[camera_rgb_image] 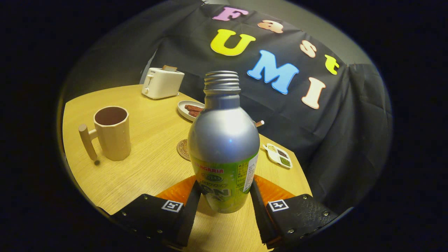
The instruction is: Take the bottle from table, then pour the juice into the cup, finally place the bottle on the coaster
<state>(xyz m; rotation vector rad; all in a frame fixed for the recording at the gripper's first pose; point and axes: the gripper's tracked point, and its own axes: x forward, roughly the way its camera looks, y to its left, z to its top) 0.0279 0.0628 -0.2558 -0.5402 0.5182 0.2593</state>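
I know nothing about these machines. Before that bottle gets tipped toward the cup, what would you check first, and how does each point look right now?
1. Tool fingers against both sides of the bottle: ok, they appear to press on its lower body.
2. Bottle cap off: ok, bare threaded neck.
3. Bottle lifted off the table: cannot tell.
4. Cup upright, mouth open: ok.
5. Coaster free for later: cannot tell, bottle hides part of it.
6. Juice level: cannot tell.
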